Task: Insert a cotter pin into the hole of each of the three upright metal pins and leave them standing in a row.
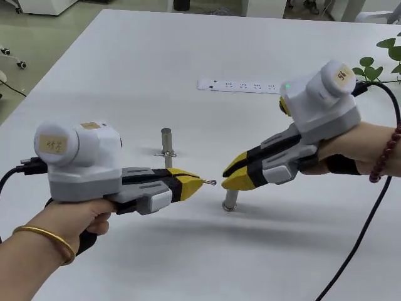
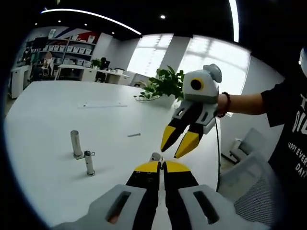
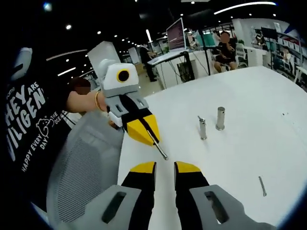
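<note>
We see the left hand-held gripper (image 1: 199,182) clamped on a cotter pin (image 1: 210,182) that pokes out of its closed tips. The right hand-held gripper (image 1: 225,179) faces it, jaws apart and holding nothing, near the pin's free end. Below them the near metal pin (image 1: 230,200) stands on the counter (image 1: 125,75). Behind stand a bare metal pin (image 2: 75,143) and a fitted metal pin (image 2: 88,164) carrying a second cotter pin (image 2: 91,154).
</note>
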The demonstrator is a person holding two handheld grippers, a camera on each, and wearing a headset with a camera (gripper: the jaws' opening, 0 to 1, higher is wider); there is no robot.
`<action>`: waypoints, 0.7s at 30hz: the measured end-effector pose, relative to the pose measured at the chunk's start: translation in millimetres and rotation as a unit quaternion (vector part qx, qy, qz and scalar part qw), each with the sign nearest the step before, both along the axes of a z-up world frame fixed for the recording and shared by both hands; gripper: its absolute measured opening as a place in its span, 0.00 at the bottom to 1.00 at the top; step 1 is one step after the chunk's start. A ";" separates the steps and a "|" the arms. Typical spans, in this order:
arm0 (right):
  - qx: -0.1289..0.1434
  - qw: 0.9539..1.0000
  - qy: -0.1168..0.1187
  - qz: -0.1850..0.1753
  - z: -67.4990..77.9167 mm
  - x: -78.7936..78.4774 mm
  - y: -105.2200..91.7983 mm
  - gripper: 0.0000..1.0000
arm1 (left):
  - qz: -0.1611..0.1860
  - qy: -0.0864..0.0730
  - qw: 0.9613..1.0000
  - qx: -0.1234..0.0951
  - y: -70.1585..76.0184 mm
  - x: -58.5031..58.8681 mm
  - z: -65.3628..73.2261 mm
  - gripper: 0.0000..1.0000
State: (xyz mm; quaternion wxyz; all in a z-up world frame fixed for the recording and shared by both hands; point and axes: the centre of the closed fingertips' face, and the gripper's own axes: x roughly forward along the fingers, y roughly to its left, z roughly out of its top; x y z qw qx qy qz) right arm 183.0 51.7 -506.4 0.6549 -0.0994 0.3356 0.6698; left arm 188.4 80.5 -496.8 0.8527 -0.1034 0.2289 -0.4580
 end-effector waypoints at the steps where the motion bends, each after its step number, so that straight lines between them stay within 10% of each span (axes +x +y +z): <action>1: 0.004 1.000 0.008 0.003 0.0 -4.0 -0.3 0.10 | -0.003 -0.001 1.000 -0.002 0.4 -1.8 -0.1 0.00; 21: 0.041 0.996 0.070 0.047 1.2 -41.9 2.8 0.07 | -0.086 -0.011 0.995 -0.055 -16.7 -39.9 13.8 0.00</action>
